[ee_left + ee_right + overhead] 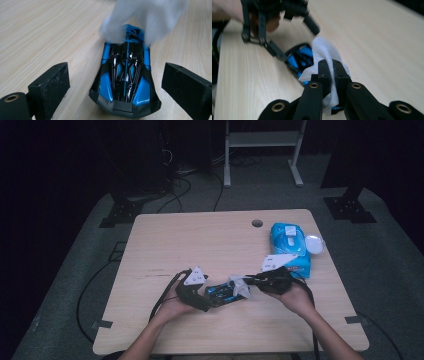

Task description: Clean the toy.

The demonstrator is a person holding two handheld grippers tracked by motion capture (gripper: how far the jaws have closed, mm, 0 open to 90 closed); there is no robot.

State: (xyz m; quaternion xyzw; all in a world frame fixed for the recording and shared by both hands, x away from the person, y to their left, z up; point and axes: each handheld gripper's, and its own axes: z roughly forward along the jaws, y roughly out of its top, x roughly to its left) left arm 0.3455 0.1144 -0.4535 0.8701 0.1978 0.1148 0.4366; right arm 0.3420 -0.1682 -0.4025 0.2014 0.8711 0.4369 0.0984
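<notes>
I am wiping a blue and black toy car that is sitting on the desk, near its front edge between my two hands. My left claw is standing released, its jaws spread wide to either side of the car and, in the left gripper view, touching neither flank. The car's long axis is running straight out along that claw's line, the near end lying between the jaws and the far end pointing toward my right hand. My right claw is clenched on a white wipe, which is draping over the far end of the car. The right claw is therefore the one working; the left is only bracketing. In my judgement the next stroke should be running the wipe lengthwise along the body toward the left claw, and the car may be sliding unless the left jaws are closing first. A blue wipes pack is lying well apart at the right rear of the desk.
</notes>
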